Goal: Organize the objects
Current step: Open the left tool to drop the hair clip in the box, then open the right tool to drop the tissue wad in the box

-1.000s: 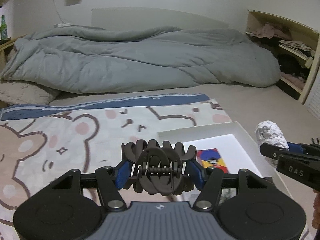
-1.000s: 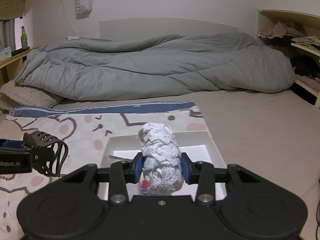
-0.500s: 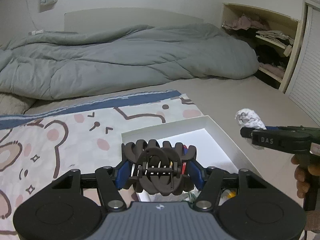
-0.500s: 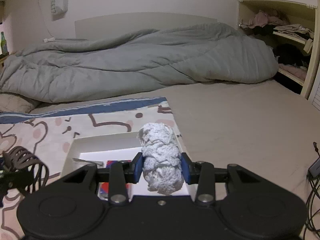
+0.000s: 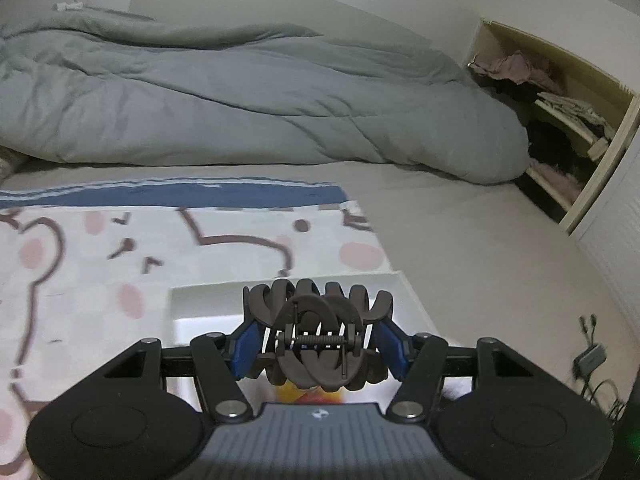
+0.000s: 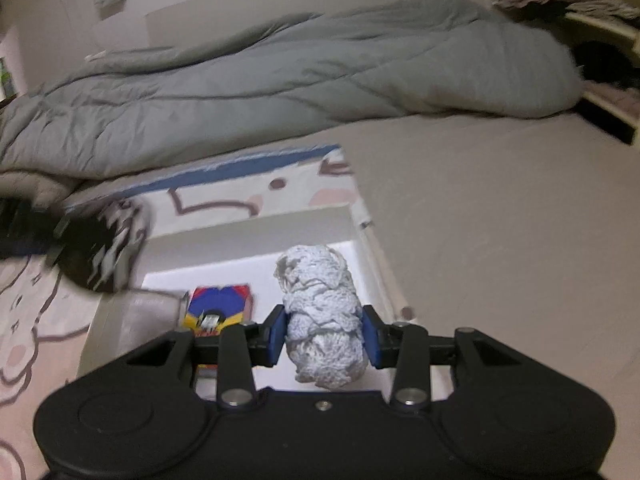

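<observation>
Tongs both grip: my left gripper point(image 5: 316, 350) clamps the hair claw point(image 5: 318, 340), my right gripper point(image 6: 323, 334) the knitted bundle point(image 6: 320, 316). I hold both over the white box point(image 6: 256, 232), ready to drop in.

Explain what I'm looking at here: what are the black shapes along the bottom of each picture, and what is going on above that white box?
There is no robot. A person carries a hand-held gripper in each hand, and each gripper has a wide-angle camera looking forward along its two fingers. The black shapes are the grippers' own bodies.

In the left-hand camera's picture, the left gripper is shut on a dark hair claw clip, blue pads pressing its sides.

In the right-hand camera's picture, the right gripper is shut on a pale knitted bundle. The left gripper with the clip appears there as a dark blur at the left.

Both hang over a white box resting on a cartoon bear blanket on a bed. A colourful card lies in the box. A grey duvet lies behind.
</observation>
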